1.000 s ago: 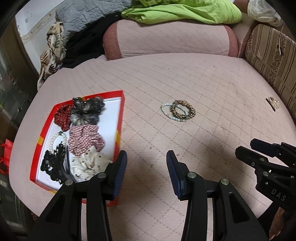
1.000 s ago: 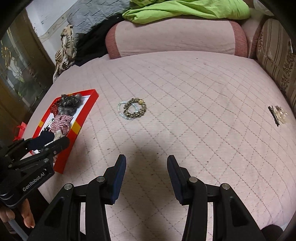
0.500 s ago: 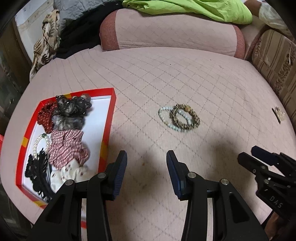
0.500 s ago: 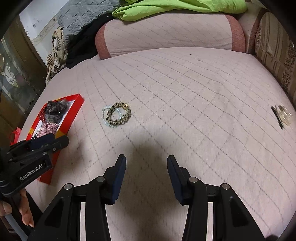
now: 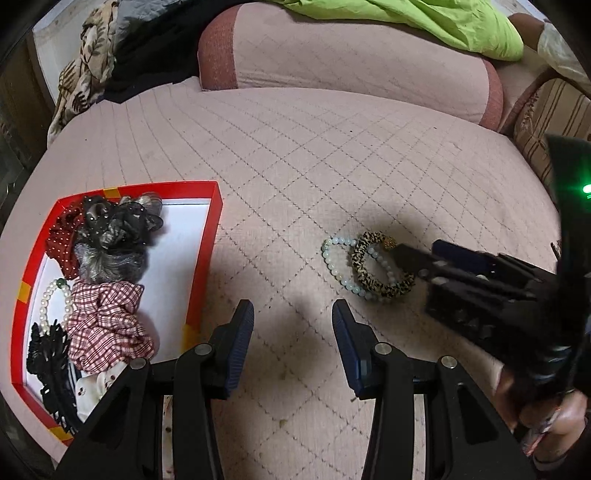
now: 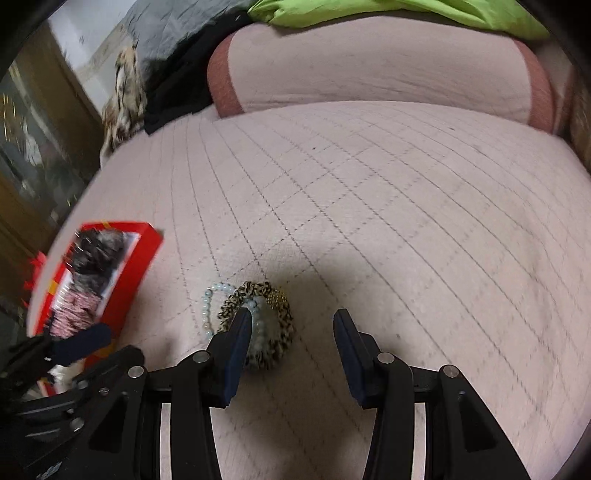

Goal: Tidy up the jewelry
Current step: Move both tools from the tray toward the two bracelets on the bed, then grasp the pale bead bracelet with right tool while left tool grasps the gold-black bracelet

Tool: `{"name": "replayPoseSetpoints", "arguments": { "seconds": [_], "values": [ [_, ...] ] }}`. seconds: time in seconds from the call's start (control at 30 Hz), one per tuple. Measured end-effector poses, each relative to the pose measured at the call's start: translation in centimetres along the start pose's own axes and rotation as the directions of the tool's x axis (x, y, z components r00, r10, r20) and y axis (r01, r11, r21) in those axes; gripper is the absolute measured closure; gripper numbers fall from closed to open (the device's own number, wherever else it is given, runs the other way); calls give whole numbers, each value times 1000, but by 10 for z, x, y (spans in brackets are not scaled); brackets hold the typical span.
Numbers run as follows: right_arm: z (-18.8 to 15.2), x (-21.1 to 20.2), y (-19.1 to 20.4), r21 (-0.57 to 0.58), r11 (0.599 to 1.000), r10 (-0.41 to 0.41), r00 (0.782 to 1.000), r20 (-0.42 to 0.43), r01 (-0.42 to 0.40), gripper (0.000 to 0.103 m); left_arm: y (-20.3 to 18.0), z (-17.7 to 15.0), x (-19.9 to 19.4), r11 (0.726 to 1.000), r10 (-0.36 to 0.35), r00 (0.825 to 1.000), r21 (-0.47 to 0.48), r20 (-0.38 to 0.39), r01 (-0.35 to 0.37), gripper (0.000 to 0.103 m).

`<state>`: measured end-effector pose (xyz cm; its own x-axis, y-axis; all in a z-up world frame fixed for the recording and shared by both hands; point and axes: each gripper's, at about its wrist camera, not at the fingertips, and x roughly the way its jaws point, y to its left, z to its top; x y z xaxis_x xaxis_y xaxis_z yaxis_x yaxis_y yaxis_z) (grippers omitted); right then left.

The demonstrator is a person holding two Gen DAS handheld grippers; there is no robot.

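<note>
A leopard-print bracelet (image 5: 371,278) lies over a pale bead bracelet (image 5: 334,264) on the pink quilted bed. In the right wrist view the leopard bracelet (image 6: 282,325) and bead bracelet (image 6: 207,306) sit just ahead of my open right gripper (image 6: 291,330), whose left finger covers part of them. My right gripper also shows in the left wrist view (image 5: 424,258), its tips touching the bracelets' right side. My left gripper (image 5: 291,325) is open and empty, between the bracelets and a red tray (image 5: 207,258) holding scrunchies, a pearl bracelet (image 5: 55,299) and a black hair claw.
A pink bolster (image 5: 351,62) lies at the back with a green blanket (image 5: 443,22) on it. Dark clothes and a patterned cloth (image 5: 81,81) are piled at the back left. A striped cushion (image 5: 554,122) is at the right.
My right gripper moved left and forward to the two bracelets. My left gripper moved forward, so tray and bracelets appear closer. Both stay open.
</note>
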<state>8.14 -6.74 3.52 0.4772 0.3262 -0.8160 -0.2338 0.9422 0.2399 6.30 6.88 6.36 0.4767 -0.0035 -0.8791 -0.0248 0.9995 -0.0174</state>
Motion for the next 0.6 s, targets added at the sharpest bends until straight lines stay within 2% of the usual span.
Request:
{"name": "replayPoseSetpoints", "arguments": {
  "seconds": [0.1,0.2,0.27,0.33,0.4,0.6],
  "values": [
    [0,15,8,-55,997,-48,998,-44,45,53,2,2,4,1000,-4,1000,-8,-4,4,60],
    [0,15,11,-84,989,-123,992,-34,120,62,4,4,5,1000,-8,1000,-16,-2,8,60],
    [1,11,2,-70,982,-179,983,-30,177,62,5,6,6,1000,-12,1000,-21,-4,12,60],
    [1,6,-15,-56,965,-256,966,-29,254,62,5,7,7,999,-23,1000,-24,-7,22,60],
    [-1,-1,-33,-28,957,-289,957,-33,288,62,1,10,9,999,-32,999,-15,-6,32,60],
    [-22,-38,-102,105,938,-327,944,-47,331,62,-15,14,11,999,-48,999,19,-3,48,60]
  ]
}}
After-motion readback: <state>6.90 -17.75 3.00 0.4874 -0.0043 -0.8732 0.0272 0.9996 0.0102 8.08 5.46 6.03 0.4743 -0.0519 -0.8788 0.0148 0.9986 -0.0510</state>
